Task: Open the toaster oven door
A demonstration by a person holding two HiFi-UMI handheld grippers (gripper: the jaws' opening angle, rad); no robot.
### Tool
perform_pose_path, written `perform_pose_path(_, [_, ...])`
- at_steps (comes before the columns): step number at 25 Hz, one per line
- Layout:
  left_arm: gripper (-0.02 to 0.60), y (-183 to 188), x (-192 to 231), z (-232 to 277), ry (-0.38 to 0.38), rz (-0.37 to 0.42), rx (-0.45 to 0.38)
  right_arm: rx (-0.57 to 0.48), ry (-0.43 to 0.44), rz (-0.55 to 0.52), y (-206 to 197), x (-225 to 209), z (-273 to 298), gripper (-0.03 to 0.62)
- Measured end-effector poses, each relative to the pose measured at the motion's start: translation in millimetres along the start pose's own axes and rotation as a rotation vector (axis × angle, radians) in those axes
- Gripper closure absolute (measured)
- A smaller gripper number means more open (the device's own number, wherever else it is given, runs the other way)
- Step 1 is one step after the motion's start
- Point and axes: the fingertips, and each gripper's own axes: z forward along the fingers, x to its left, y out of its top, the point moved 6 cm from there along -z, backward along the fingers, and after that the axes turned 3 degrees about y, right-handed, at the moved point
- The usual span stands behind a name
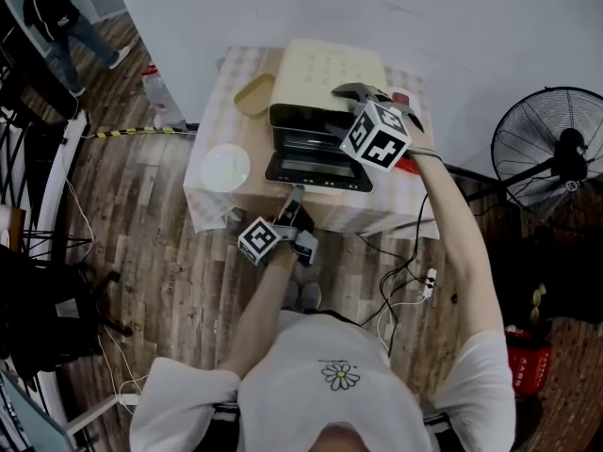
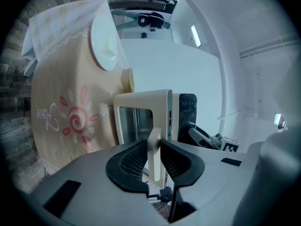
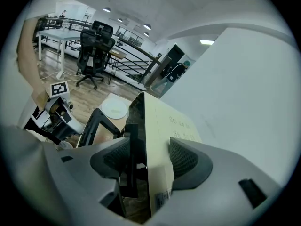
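Cream toaster oven (image 1: 325,73): in the head view it sits at the back of the table (image 1: 209,213). Its glass door (image 1: 318,168) lies folded down flat toward you, so the opening looks all but done.
Left tongs (image 1: 295,199): they reach the door's front edge from the table's near side. The right tongs (image 1: 350,92) sit on the oven's top right corner.
Door handle (image 2: 155,171): in the left gripper view this cream bar stands between the left tongs. They are only narrowly parted, with the pads against its two sides as far as this view shows.
Letting go: make sure the door rests at its stop. Then spread well clear of the bar and draw straight back, so you don't lift the door with you.
Oven corner: in the right gripper view the right tongs are spread wide and clamped over the oven's edge. One pad is on the dark front, the other on the cream top. Let that brace go only after the left tongs are clear.
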Motion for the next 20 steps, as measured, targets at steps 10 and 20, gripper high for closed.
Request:
perform_pose_path(10, [0.489, -1, 8, -8, -0.002, -0.021, 0.024, 0.017, -0.01, 0.005, 3, 0, 2, 0.339])
perform_pose_path(20, [0.505, -13, 26, -25, -0.023, -0.127, 0.034, 0.022, -0.018, 0.008, 3, 0, 1, 0.339])
